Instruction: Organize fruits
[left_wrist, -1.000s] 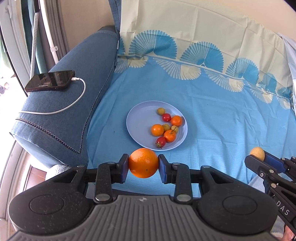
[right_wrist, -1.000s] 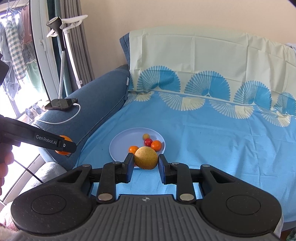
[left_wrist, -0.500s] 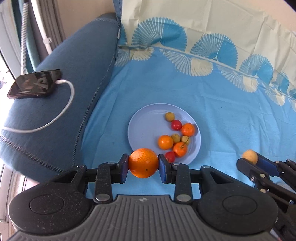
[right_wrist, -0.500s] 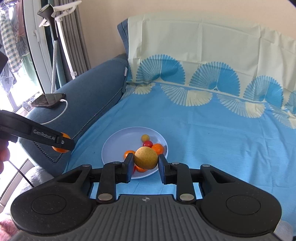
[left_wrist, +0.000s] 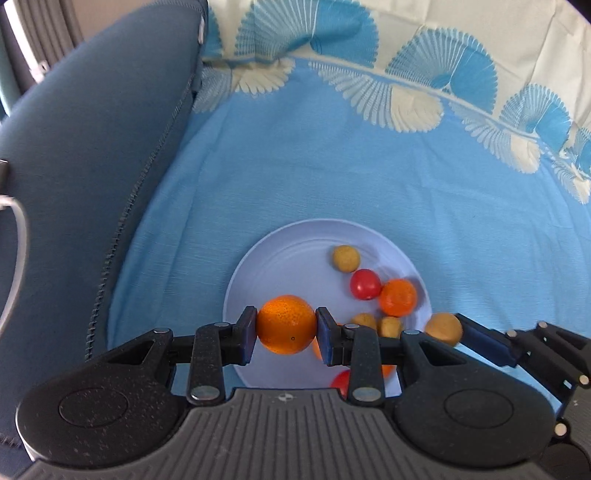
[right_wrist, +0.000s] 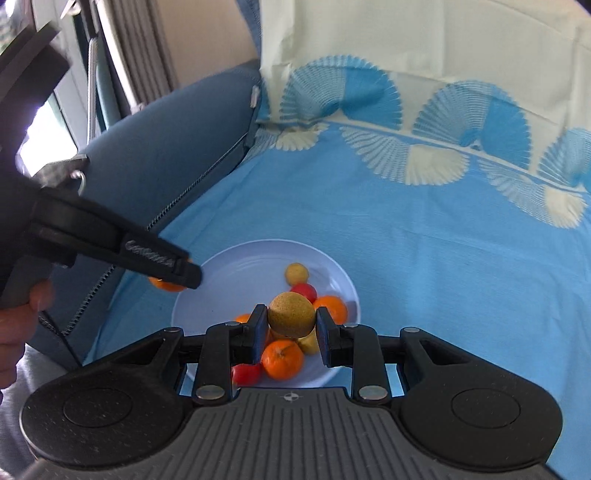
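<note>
Left gripper (left_wrist: 286, 325) pinches an orange (left_wrist: 286, 324), jaws narrow. Right gripper (right_wrist: 291, 320) pinches a yellow-brown fruit (right_wrist: 291, 319), jaws narrower. Both are above the plate (left_wrist: 280, 266).

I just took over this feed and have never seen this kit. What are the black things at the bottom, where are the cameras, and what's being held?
Each black frame is a handheld gripper; a person holds one in each hand, each with its own camera. The left gripper has its jaws shut on an orange. The right gripper grips a yellowish fruit. Both are above a pale plate of small fruits on a blue sheet over a sofa.
</note>
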